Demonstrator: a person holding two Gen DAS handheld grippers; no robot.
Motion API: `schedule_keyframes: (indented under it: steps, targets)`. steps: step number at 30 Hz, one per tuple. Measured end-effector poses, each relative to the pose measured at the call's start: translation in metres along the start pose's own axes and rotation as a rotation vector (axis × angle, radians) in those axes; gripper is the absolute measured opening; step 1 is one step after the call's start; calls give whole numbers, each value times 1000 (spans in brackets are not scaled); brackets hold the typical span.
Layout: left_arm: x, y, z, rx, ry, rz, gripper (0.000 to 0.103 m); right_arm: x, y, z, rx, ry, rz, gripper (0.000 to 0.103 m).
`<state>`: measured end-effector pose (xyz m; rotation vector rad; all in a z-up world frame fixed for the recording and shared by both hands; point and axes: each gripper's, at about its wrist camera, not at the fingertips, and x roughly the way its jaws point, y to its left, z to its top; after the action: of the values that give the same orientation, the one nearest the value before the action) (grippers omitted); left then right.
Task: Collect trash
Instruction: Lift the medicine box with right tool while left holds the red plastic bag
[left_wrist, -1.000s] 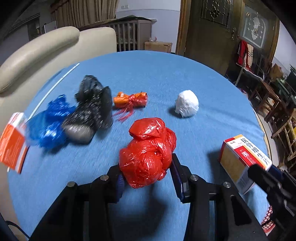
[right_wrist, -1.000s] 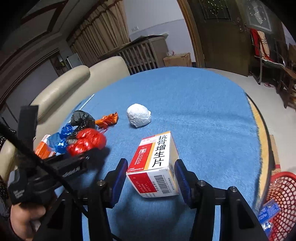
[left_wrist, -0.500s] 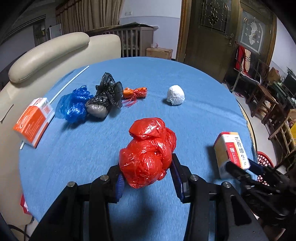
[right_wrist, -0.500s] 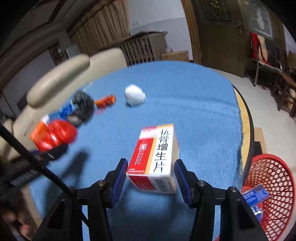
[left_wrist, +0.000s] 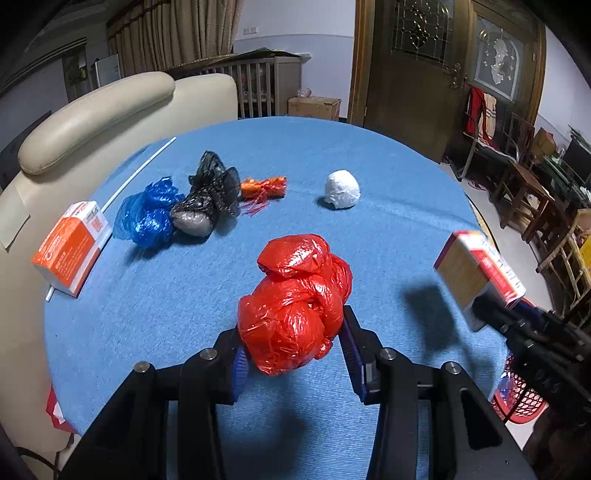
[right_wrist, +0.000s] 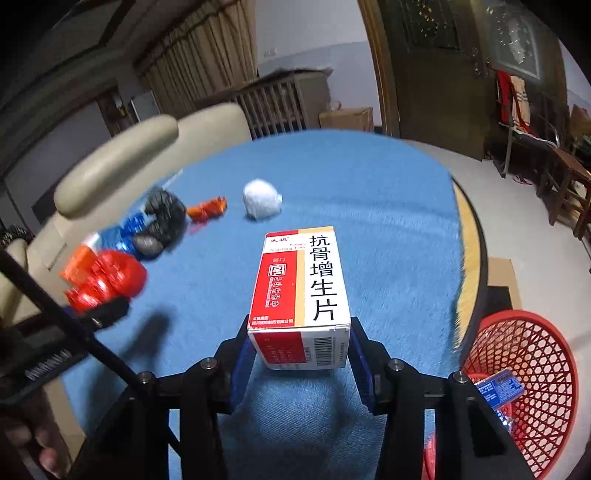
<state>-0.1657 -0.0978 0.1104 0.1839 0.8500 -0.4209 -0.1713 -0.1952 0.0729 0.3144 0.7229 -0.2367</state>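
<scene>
My left gripper (left_wrist: 293, 349) is shut on a crumpled red plastic bag (left_wrist: 295, 306) and holds it above the blue table (left_wrist: 388, 184). My right gripper (right_wrist: 300, 349) is shut on a red and white medicine box (right_wrist: 301, 291), held above the table near its right edge; the box also shows in the left wrist view (left_wrist: 476, 273). A red mesh basket (right_wrist: 524, 373) stands on the floor at the lower right, with a blue packet (right_wrist: 498, 386) inside. On the table lie a white wad (left_wrist: 341, 189), an orange wrapper (left_wrist: 264, 187), a black bag (left_wrist: 210, 195), a blue bag (left_wrist: 147, 214) and an orange box (left_wrist: 72, 247).
A cream sofa (left_wrist: 99, 110) runs along the table's left side. A thin white stick (left_wrist: 138, 173) lies near the far left edge. A wooden door (left_wrist: 410, 70) and chairs (left_wrist: 524, 184) stand to the right. A cardboard box (left_wrist: 314, 107) sits on the floor behind.
Both grippers have risen and pulled back from the table, each keeping its load. The right gripper with the box has swung toward the table's right edge, bringing the red basket more into view.
</scene>
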Motion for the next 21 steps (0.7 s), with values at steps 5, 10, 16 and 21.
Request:
schedule_keyframes:
  steps: [5,10,16,21]
  targets:
    - [-7,-13,3,23,-10,-8,46,-26,-6,9,28,-68,18,50]
    - [-12,-30,6,51,-20,-23,46,-50,-15,12,47,-120,23,50]
    - [-16,-54,8,90,-23,-49,46,-74,-35,9,87,-163,8,50]
    - [-18,-72,8,118,-26,-66,46,-89,-55,4,120,-185,-5,50]
